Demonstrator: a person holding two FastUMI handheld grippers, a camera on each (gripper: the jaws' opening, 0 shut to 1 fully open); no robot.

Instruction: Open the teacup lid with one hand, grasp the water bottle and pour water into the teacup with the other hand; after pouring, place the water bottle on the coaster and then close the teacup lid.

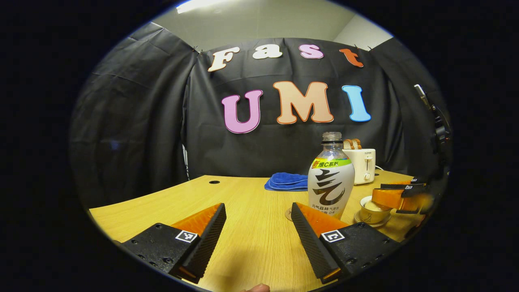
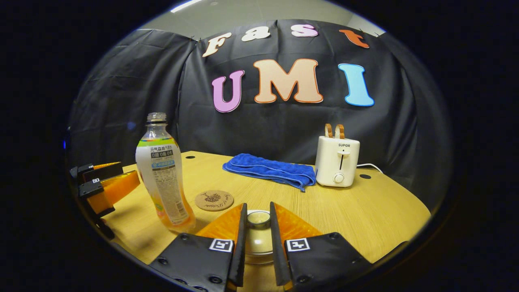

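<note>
While closing narrowly about the teacup lid [image 2: 258,219], right hand-held gripper [image 2: 258,243]; left hand-held gripper [image 1: 258,227] wide, water bottle [image 1: 330,178] at one o'clock. Likely fragile; best pinched at the knob.

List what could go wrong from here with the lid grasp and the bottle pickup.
1. The right gripper pinches the teacup lid by its small knob; lifting off-centre might drag or tip the teacup.
2. The water bottle stands uncapped, close to the open left gripper; a bump could spill it.
</note>
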